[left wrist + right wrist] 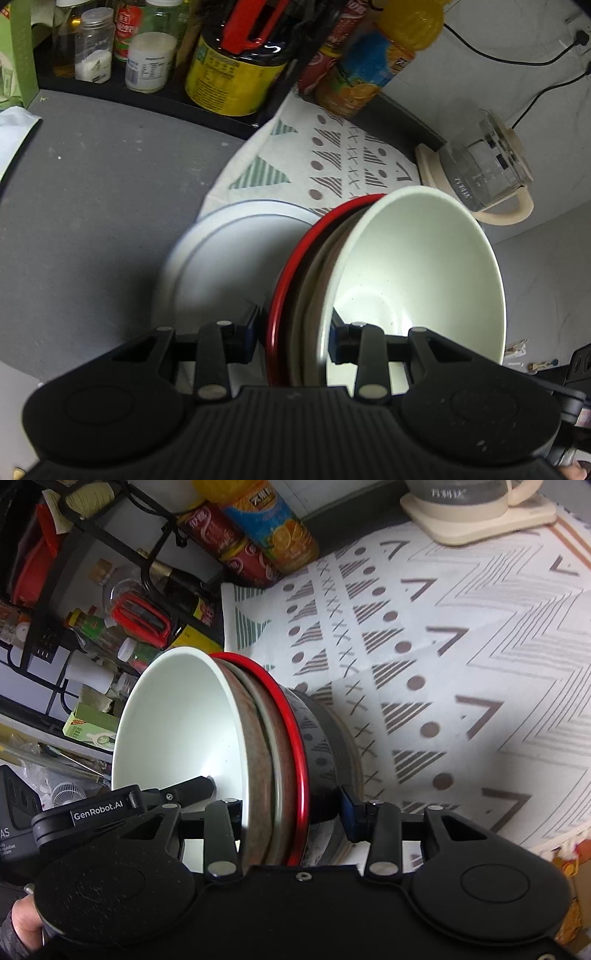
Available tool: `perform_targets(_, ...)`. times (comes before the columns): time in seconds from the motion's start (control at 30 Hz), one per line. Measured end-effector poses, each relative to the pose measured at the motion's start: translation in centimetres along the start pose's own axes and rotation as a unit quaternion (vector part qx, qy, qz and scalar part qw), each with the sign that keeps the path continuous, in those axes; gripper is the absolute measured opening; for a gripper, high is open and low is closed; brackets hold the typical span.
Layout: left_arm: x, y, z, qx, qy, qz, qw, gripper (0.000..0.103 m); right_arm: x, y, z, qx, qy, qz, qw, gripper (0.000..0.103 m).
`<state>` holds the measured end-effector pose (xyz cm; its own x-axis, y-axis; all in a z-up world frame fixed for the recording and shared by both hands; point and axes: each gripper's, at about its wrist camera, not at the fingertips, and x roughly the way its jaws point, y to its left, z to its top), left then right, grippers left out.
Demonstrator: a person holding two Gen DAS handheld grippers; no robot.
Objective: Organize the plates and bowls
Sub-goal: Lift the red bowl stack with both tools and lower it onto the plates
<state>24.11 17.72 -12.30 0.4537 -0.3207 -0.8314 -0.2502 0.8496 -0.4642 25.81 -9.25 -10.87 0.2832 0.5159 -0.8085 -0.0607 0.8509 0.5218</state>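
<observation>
Closest in, the left gripper (295, 341) clamps the near rim of a nested stack of bowls (369, 295), one finger outside the red bowl (275, 314), the other inside the white bowl (417, 266). The right gripper (291, 808) pinches the same stack from its opposite side, so both carry it tilted on edge. Just beyond the left fingers, a white plate (229, 258) rests partly on the patterned cloth (332, 158). Farther off stand bottles (369, 70) and a glass kettle (487, 162). The nesting looks done; setting the stack down remains, perhaps on that plate, though blur makes this uncertain.

patterned cloth (461, 657), glass kettle (487, 162), juice bottle (373, 62).
</observation>
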Motion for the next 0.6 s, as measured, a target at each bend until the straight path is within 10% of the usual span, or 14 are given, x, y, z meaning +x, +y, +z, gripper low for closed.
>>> perform_targets(0.6, 1.6, 3.9, 2.8, 0.029, 0.026, -0.010, 0.9992, 0.034, 3.6, 2.0, -2.1, 0.061, -0.022, -0.018, 0.998, 0.040)
